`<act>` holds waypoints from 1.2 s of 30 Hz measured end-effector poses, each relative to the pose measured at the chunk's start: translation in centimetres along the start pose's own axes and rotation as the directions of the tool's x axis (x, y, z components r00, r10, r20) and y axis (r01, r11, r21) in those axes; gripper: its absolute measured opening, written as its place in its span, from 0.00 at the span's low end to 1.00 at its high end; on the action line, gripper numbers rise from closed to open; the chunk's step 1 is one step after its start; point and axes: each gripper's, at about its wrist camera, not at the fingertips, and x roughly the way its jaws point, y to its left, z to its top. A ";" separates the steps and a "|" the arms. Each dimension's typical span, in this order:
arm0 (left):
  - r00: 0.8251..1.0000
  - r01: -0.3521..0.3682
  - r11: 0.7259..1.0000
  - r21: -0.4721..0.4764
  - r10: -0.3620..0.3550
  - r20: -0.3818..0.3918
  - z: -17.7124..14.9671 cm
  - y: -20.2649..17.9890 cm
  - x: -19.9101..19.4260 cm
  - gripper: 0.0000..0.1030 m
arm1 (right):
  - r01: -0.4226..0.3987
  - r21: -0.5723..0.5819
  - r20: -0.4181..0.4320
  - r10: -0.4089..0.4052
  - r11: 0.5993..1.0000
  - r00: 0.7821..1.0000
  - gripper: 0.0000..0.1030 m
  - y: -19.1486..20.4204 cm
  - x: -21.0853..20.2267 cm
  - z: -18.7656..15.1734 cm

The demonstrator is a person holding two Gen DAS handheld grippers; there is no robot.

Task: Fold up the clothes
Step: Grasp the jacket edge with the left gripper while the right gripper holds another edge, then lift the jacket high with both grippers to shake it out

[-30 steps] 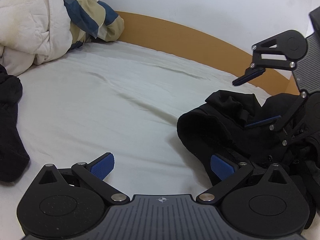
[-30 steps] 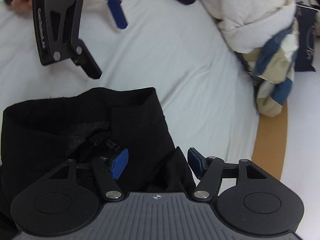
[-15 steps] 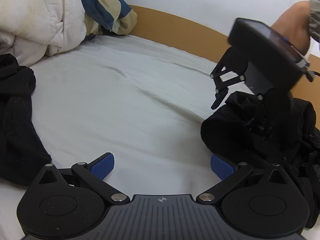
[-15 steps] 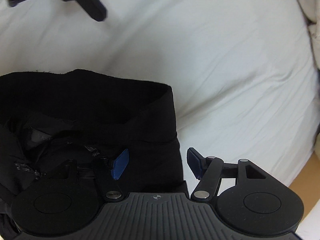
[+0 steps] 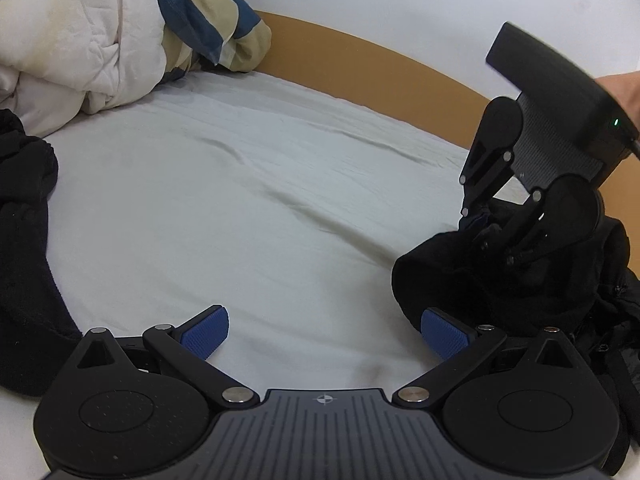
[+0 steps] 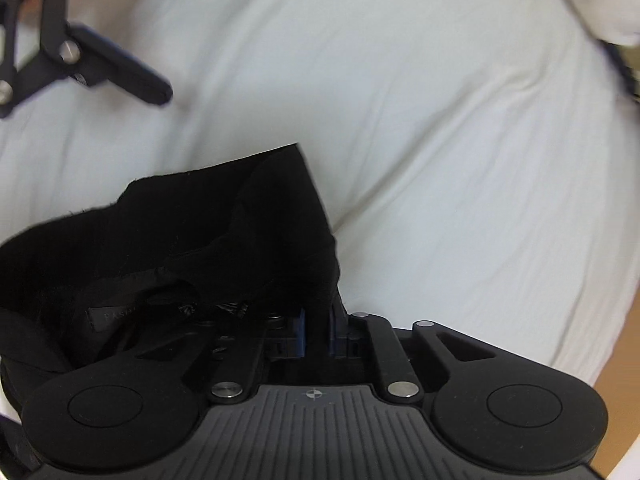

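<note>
A crumpled black garment [image 5: 480, 288] lies on the white bedsheet [image 5: 240, 200] at the right. My right gripper [image 5: 478, 220] points steeply down into its top edge. In the right wrist view the jaws of my right gripper [image 6: 315, 332] are closing, with a fold of the black garment [image 6: 200, 232] pinched between the blue pads. My left gripper [image 5: 324, 334] hovers low over the sheet with its jaws wide open and nothing between them. Its right pad sits just beside the garment's near edge. One of its fingers [image 6: 120, 74] shows at the upper left of the right wrist view.
A second dark garment [image 5: 24, 260] is heaped at the left edge of the bed. A white duvet [image 5: 80, 40] and a blue-and-beige patterned cloth [image 5: 208, 28] are piled at the far left corner. A wooden bed frame [image 5: 380, 68] runs along the far side.
My right gripper tipped down onto the black garment and its jaws went from wide apart to closed on a fold. The left gripper barely moved and stayed open.
</note>
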 end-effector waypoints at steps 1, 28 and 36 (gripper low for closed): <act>1.000 0.006 1.000 0.009 -0.006 0.007 0.1 -0.3 0.0 0.99 | 0.029 0.064 0.063 -0.033 0.998 0.997 0.08 -0.3 -1.4 -0.8; 0.921 0.376 0.924 -0.067 -0.380 -0.084 -1.5 -19.3 4.2 0.33 | 0.222 0.864 0.228 -0.745 0.452 0.627 0.06 -0.1 -13.4 -26.7; 0.929 0.354 0.935 -0.005 -0.351 0.116 7.4 -19.7 -0.1 0.12 | 0.223 0.940 0.127 -0.871 0.258 0.474 0.06 1.7 -18.9 -32.2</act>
